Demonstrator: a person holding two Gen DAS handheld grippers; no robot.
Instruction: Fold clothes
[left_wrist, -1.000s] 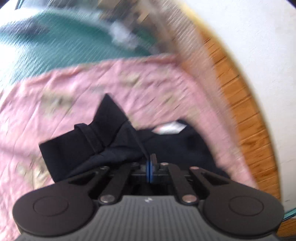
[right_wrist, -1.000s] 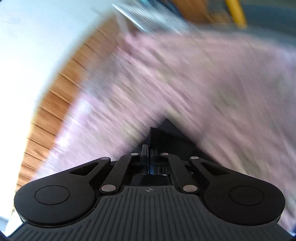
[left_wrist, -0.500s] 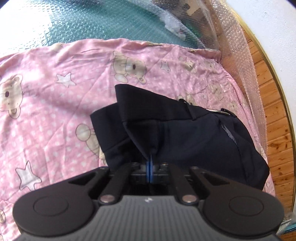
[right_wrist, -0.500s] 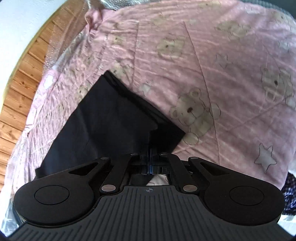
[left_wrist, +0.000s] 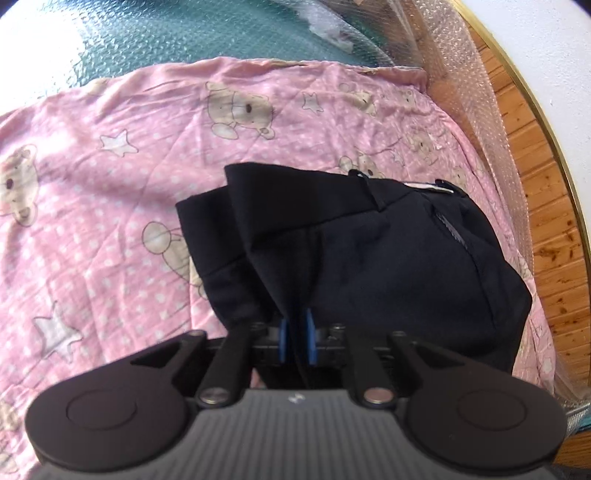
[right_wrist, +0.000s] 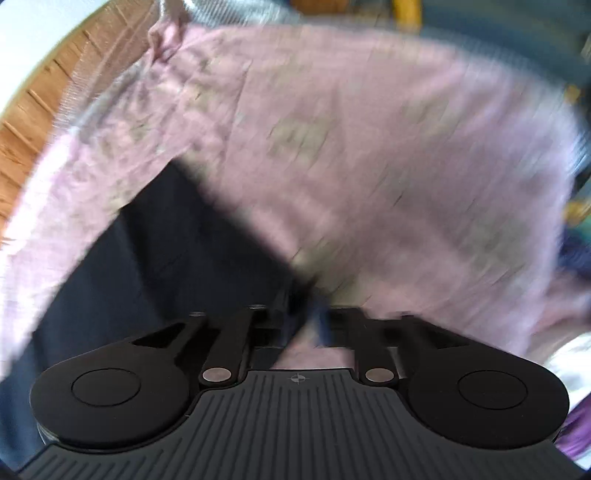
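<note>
Dark navy shorts lie folded on the pink bear-print sheet, with the waistband and a zip pocket toward the right. My left gripper sits at the near edge of the shorts. Its blue pads stand slightly apart, and a fold of the dark cloth still runs between them. The right wrist view is motion-blurred. There the shorts spread to the left, and my right gripper is over their right corner with its fingers apart; I see pink sheet behind the gap.
The sheet covers a teal, bubble-wrapped surface. A wooden floor and white wall lie to the right of the bed edge. Other purple and white fabric shows at the right wrist view's lower right.
Both grippers, shut on the shorts half a second ago, now have their fingers parted. The left has moved closer to the laid-down shorts. The right is in quick motion, blurring its view.
</note>
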